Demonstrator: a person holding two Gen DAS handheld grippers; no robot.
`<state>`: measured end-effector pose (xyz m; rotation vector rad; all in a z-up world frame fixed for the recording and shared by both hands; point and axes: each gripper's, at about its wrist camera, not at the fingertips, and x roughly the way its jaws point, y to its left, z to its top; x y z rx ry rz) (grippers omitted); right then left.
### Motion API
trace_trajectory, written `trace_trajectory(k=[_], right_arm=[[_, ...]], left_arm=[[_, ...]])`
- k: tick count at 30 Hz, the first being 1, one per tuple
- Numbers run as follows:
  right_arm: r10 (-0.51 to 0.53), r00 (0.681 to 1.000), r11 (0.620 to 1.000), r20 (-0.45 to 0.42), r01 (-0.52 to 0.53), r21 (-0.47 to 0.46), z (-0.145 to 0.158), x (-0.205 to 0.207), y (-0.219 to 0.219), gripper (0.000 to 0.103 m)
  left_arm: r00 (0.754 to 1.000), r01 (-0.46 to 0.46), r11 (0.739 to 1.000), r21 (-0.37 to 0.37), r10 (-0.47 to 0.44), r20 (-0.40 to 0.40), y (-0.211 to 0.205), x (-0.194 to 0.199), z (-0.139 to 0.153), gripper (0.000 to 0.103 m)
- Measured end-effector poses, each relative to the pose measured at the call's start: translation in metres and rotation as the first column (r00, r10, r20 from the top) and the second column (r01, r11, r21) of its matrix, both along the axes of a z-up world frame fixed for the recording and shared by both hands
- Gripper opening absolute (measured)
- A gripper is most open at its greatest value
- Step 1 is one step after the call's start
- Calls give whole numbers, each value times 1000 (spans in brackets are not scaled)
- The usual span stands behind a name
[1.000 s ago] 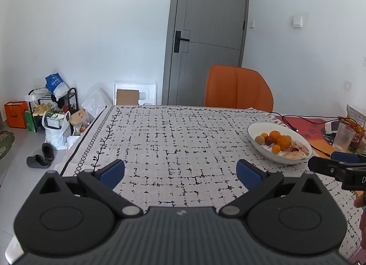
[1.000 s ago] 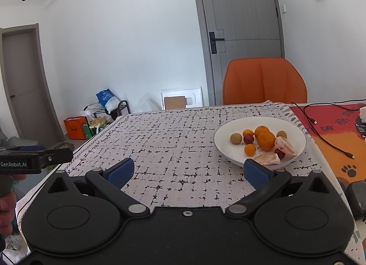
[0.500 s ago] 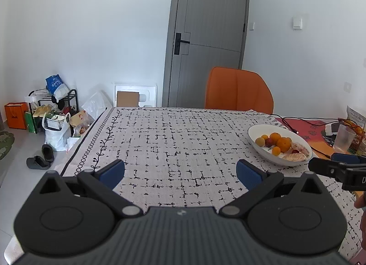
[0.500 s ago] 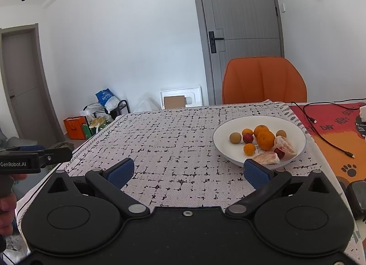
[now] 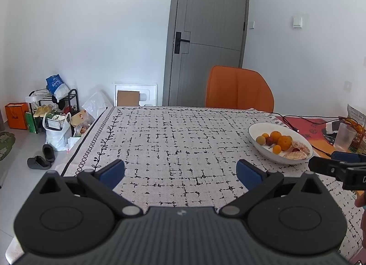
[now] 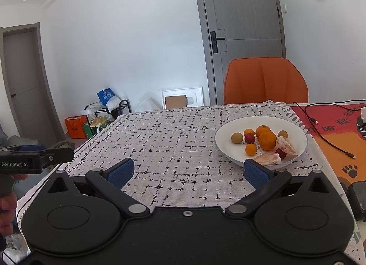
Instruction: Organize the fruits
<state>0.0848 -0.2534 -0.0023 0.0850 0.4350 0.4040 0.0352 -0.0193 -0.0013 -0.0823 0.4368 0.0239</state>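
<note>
A white oval plate (image 6: 295, 127) holds several fruits: oranges (image 6: 267, 140), a small red fruit (image 6: 249, 138), a brown round fruit (image 6: 236, 138) and peeled pink citrus pieces (image 6: 267, 158). The plate also shows at the right in the left wrist view (image 5: 256, 128). My right gripper (image 6: 187, 172) is open and empty, just short of the plate, its right fingertip near the plate's near rim. My left gripper (image 5: 180, 171) is open and empty over the patterned tablecloth (image 5: 173, 141), left of the plate.
An orange chair (image 6: 265, 81) stands behind the table's far edge. A red mat with black cables (image 6: 331, 127) lies right of the plate. A clear cup (image 5: 344, 136) stands at the far right. Bags, a rack and slippers (image 5: 41, 157) are on the floor at left.
Both grippers have shifted slightly; the plate sits a little lower and closer in the right wrist view. Both remain open and empty.
</note>
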Motion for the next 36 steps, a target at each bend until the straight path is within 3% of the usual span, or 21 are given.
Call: trace_trajectory(k=[36], right_arm=[[0,1000,1000,-2,0,-6,-2,1,0,103]], left_arm=[[1000,-6,1000,-6,6,-3,2,1,0,103]])
